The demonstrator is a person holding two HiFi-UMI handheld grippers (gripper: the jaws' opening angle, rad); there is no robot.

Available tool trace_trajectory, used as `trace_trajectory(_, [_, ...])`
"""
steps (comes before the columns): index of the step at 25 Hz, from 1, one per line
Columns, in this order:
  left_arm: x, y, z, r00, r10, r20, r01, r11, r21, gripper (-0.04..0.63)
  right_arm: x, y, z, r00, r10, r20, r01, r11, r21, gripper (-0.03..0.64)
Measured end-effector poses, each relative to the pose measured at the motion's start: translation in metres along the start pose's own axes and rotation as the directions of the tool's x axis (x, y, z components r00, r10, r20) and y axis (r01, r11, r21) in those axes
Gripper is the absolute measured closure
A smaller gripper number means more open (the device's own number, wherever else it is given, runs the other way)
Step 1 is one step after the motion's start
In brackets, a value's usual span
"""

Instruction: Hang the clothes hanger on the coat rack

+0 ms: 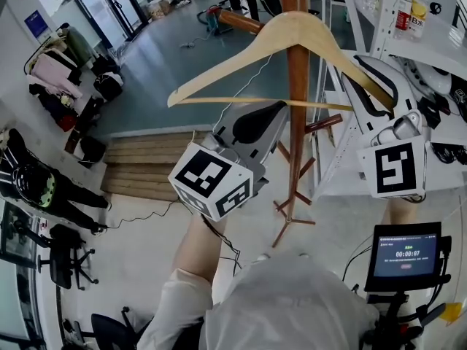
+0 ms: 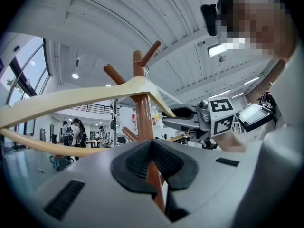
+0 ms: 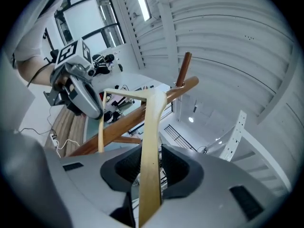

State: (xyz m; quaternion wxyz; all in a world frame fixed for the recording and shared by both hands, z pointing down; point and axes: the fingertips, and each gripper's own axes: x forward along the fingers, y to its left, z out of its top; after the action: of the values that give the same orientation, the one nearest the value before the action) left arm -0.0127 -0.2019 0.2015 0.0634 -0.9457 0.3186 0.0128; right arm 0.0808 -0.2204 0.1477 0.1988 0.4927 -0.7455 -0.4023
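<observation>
— Left gripper (image 2: 153,151), closest in?
— Jaws a narrow slit apart, nothing between them. It sits just left of the coat rack (image 1: 295,159) pole.
— Right gripper (image 3: 148,163)?
— Clamped on one arm of the clothes hanger (image 1: 241,53), right of the pole.
— The hanger's peak?
— Against the pole, just under the upper pegs (image 2: 151,51).

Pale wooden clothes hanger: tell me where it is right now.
Head view, top centre: the pale wooden clothes hanger crosses in front of the brown wooden coat rack's pole, its right arm clamped in the right gripper.
</observation>
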Motion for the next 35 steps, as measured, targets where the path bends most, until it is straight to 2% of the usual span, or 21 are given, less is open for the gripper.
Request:
trace_trajectory(6, [-0.001,-0.004,-0.001,1.000,0.005,-0.004,-0.005,1.000,-0.005,0.594,-0.017,0.006,0.017,0.989,0.104,0.109,-0.113,0.991,0.071,0.500])
trace_trajectory(10, [0.008,-0.006,-0.007,1.000,0.004,-0.002,-0.004,1.000,-0.004,0.594,-0.024,0.001,0.011,0.984,0.085,0.158,-0.108,0.983,0.148,0.500])
trace_trajectory(13, [0.001,-0.013,0.000,1.000,0.002,0.010,-0.002,1.000,-0.005,0.594,-0.039,-0.006,0.026,0.972,0.068,0.226,-0.119,0.968,0.221,0.502])
trace_trajectory(18, [-0.012,-0.022,0.008,1.000,-0.010,0.026,0.010,1.000,-0.004,0.594,-0.061,-0.002,0.061,0.917,0.105,0.385,-0.231,0.926,0.298,0.502])
trace_trajectory(22, [-0.023,-0.033,0.012,0.999,-0.022,0.029,0.022,1.000,-0.002,0.594,-0.073,0.008,0.085,0.872,0.140,0.470,-0.310,0.900,0.307,0.502])
trace_trajectory(29, [-0.026,-0.044,0.002,0.998,-0.053,0.036,0.055,0.998,-0.041,0.594,-0.074,0.041,0.076,0.846,0.185,0.500,-0.420,0.808,0.413,0.503])
trace_trajectory(31, [-0.023,-0.046,-0.004,0.997,-0.067,0.033,0.068,0.996,-0.053,0.594,-0.072,0.049,0.067,0.853,0.183,0.489,-0.428,0.782,0.454,0.505])
trace_trajectory(35, [-0.018,-0.050,-0.026,0.997,-0.079,0.018,0.080,0.993,-0.089,0.594,-0.068,0.070,0.033,0.884,0.179,0.432,-0.417,0.720,0.555,0.508])
